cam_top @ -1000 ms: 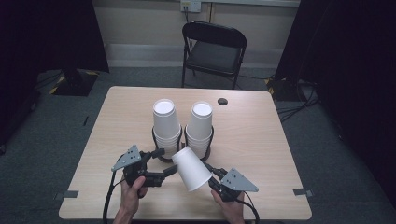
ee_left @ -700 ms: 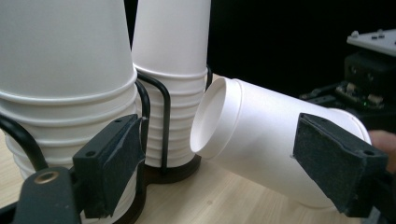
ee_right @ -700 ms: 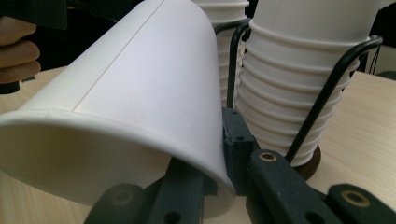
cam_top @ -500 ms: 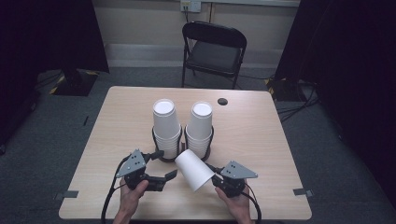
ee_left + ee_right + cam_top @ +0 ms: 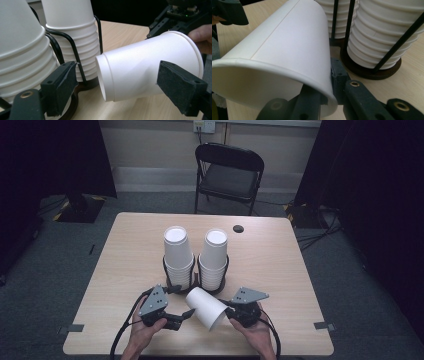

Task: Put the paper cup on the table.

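Observation:
A white paper cup [image 5: 205, 307] [image 5: 140, 72] [image 5: 287, 42] lies tilted just above the table's near edge, base toward the left. My right gripper [image 5: 229, 312] [image 5: 324, 82] is shut on its rim. My left gripper [image 5: 181, 304] [image 5: 120, 85] stands open beside the cup's base end; the cup sits between its jaws with a gap on one side. Behind them, two stacks of white cups [image 5: 177, 252] [image 5: 214, 251] stand upside down in black wire holders [image 5: 172, 277].
A small black disc [image 5: 238, 228] lies near the wooden table's [image 5: 280, 270] far edge. A black folding chair [image 5: 227, 170] stands beyond the table. Cables trail from both grippers off the near edge.
My left gripper has edged right, closer to the cup's base end. The right gripper still holds the cup and has shifted only slightly.

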`<move>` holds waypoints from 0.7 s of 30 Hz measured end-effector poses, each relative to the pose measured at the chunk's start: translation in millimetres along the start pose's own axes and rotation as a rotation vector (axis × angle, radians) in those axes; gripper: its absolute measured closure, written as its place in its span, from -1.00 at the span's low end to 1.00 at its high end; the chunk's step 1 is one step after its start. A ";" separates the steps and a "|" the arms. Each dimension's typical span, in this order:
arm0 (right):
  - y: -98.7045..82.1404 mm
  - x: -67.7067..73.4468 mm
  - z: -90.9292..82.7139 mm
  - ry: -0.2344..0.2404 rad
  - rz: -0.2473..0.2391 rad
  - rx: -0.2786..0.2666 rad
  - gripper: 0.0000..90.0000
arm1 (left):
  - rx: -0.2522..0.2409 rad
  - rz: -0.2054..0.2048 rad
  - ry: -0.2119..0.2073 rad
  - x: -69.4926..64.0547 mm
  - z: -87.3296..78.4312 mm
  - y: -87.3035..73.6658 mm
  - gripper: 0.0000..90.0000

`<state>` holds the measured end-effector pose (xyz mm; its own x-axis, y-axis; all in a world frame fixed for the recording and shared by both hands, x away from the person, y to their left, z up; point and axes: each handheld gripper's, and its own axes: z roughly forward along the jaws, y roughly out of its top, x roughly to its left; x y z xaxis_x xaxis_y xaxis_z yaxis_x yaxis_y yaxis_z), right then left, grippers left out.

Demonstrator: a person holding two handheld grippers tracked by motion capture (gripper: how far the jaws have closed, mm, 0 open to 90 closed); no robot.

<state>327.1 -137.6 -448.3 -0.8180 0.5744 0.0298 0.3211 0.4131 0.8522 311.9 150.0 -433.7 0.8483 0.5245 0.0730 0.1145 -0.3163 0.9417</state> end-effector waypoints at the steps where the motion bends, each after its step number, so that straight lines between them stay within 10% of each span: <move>1: 0.2 -0.7 0.9 0.003 -0.004 0.011 0.92 | 0.002 0.006 -0.004 -0.3 1.0 -0.2 -0.65; 21: 13.2 -5.4 5.8 0.121 -0.041 0.153 0.92 | 0.086 0.087 -0.072 -15.1 9.2 -3.7 -0.65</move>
<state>338.5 -131.1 -440.3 -0.8803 0.4696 0.0674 0.3480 0.5425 0.7646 303.5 136.0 -441.3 0.8914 0.4354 0.1262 0.0804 -0.4257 0.9013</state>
